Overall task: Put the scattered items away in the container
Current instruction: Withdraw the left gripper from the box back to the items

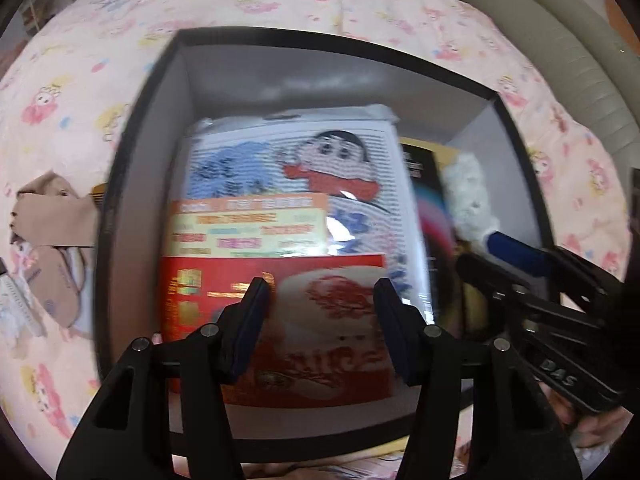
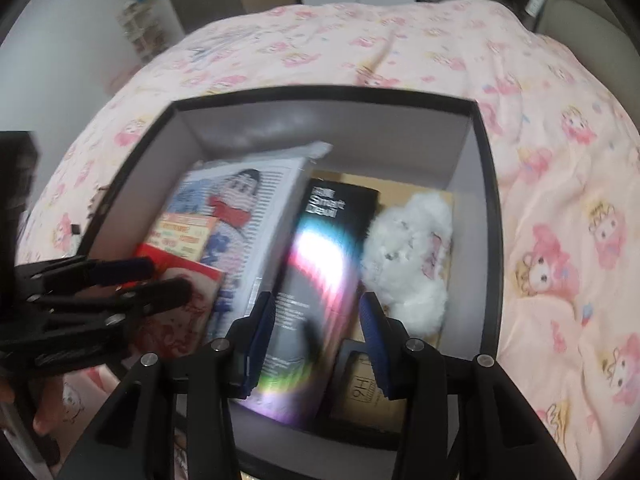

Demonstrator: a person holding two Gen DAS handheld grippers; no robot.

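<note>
Both grippers' fingers (image 1: 256, 320) (image 2: 374, 332) apart over box (image 2: 486, 168), seemingly on pink bedspread (image 2: 560, 160).

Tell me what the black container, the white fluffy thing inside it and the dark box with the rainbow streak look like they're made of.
Black container: probably rigid cardboard, matte black outside, plain pale grey inside walls with folded corners.
White fluffy thing: plush fabric or faux fur, with a shaggy, soft outline.
Dark box: likely glossy printed card; the rainbow streak suggests a holographic finish or glare.
</note>
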